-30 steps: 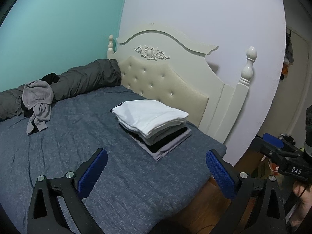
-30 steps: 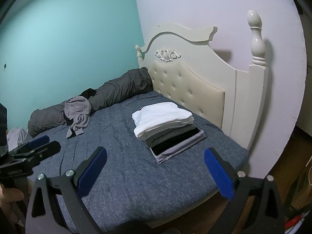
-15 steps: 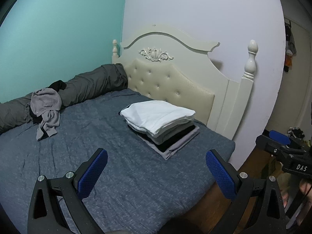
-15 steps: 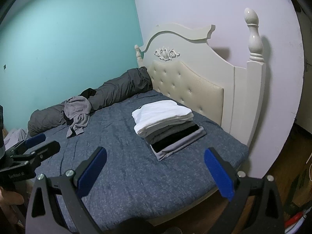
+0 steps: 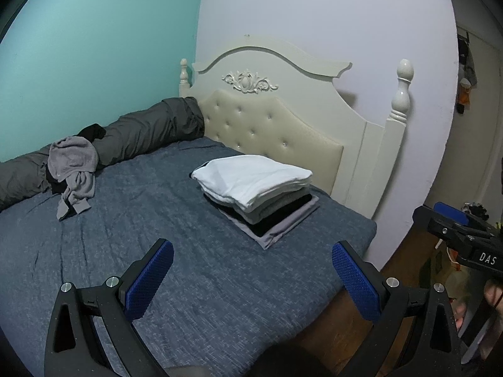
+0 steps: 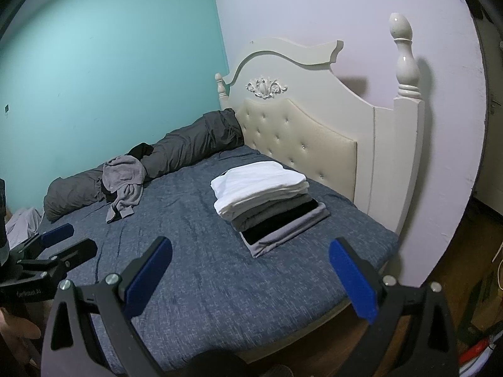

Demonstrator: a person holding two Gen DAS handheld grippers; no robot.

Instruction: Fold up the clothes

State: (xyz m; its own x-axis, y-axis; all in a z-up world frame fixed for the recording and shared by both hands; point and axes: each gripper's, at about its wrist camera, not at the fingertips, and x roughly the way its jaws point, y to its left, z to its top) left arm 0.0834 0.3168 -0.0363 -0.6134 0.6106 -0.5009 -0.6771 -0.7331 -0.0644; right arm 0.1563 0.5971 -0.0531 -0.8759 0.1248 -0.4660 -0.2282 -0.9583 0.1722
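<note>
Dim, cool indoor light; headboard (image 5: 283, 94) shadow on wall; fisheye bending, dark corners.

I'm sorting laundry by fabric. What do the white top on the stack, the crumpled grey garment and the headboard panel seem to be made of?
White top: probably soft cotton knit, matte, folded in rounded layers. Grey garment: likely limp jersey or fleece, matte, slumped in loose wrinkles. Headboard panel: cream padded leather or faux leather, faint sheen and button tufting, set in a glossy painted frame, probably wood.
</note>
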